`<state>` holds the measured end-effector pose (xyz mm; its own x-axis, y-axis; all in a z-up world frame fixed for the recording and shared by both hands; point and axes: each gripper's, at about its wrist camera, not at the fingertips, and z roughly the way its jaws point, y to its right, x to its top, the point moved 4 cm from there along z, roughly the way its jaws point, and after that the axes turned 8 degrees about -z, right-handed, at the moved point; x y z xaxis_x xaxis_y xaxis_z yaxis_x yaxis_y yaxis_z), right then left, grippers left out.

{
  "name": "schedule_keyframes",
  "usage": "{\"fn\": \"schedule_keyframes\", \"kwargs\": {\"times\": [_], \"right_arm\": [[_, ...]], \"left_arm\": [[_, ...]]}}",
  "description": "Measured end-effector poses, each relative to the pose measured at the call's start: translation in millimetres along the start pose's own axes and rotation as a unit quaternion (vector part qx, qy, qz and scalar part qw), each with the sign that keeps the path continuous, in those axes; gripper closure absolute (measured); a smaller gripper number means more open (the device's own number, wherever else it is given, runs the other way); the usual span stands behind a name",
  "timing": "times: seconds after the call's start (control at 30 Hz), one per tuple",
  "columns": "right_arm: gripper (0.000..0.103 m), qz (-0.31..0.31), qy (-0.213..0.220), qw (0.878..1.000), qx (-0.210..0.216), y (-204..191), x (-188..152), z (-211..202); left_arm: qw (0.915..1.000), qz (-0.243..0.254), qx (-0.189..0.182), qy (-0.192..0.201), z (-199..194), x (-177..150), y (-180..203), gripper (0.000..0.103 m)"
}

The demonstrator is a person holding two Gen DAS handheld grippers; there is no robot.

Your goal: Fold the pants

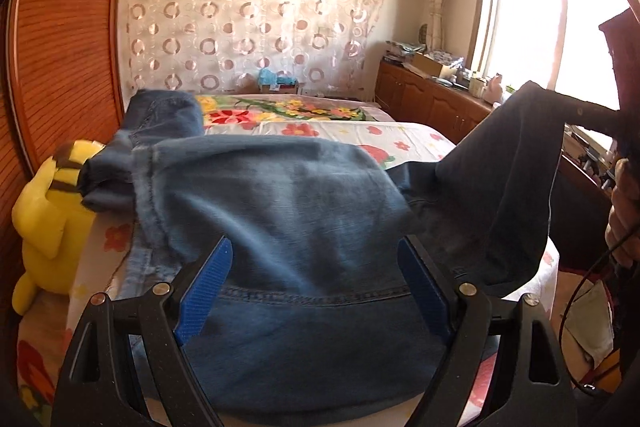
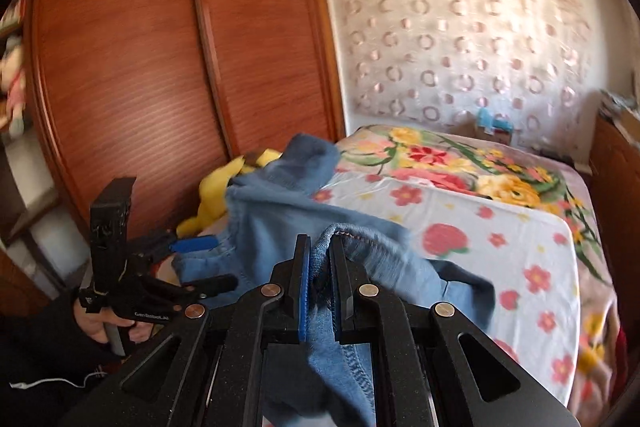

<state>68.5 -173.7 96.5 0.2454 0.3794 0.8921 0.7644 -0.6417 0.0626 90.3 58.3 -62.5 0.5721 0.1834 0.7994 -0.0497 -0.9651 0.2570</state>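
Blue denim pants (image 1: 280,195) lie bunched on the near end of the bed (image 1: 416,139). My left gripper (image 1: 316,263) is open, its blue-padded fingers (image 1: 208,287) spread over the denim near a stitched seam. It also shows in the right wrist view (image 2: 208,259), low at the left. My right gripper (image 2: 320,247) is shut on a hemmed edge of the pants (image 2: 352,239) and holds that part lifted; in the left wrist view this raised dark fold (image 1: 512,179) hangs at the right.
A yellow plush toy (image 1: 48,211) sits at the bed's left edge beside a wooden wardrobe (image 2: 140,59). A flowered blanket (image 2: 460,171) covers the far bed. Low wooden cabinets (image 1: 432,99) with clutter run under the window at the right.
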Motion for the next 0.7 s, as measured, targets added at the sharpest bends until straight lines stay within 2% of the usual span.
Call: {"fn": "schedule_keyframes", "kwargs": {"times": [0.17,0.23,0.27,0.33,0.5,0.57,0.63,0.7], "right_arm": [[0.095,-0.025,-0.021,0.999,0.032,-32.8,3.2,27.8],[0.093,-0.032,-0.035,0.999,0.025,-35.4,1.7,37.3],[0.088,-0.034,-0.047,0.998,0.019,-36.9,-0.4,40.8],[0.07,-0.044,-0.065,0.997,0.006,-27.4,2.8,49.1],[0.067,-0.045,-0.061,0.997,-0.01,-28.3,8.0,32.9],[0.064,-0.044,-0.058,0.997,-0.021,-27.7,6.4,27.0],[0.056,-0.039,-0.055,0.997,-0.032,-23.1,-0.8,21.8],[0.055,-0.032,-0.055,0.997,-0.047,-17.5,-8.9,17.8]], "left_arm": [[0.9997,-0.019,0.018,-0.003,1.3,-3.8,-22.5,0.018],[0.9993,-0.026,0.024,-0.008,3.2,-6.2,-28.8,0.018],[0.9992,-0.029,0.025,-0.01,4.8,-7.4,-31.6,0.018],[0.999,-0.034,0.025,-0.013,6.9,-8.3,-34.3,0.018],[0.9991,-0.035,0.016,-0.018,11.0,-8.9,-29.2,0.018],[0.9994,-0.028,0.011,-0.02,12.2,-10.3,-23.1,0.018],[0.9995,-0.02,0.004,-0.025,15.2,-12.8,-14.1,0.018],[0.9994,-0.01,-0.004,-0.032,18.3,-15.1,-4.9,0.018]]}}
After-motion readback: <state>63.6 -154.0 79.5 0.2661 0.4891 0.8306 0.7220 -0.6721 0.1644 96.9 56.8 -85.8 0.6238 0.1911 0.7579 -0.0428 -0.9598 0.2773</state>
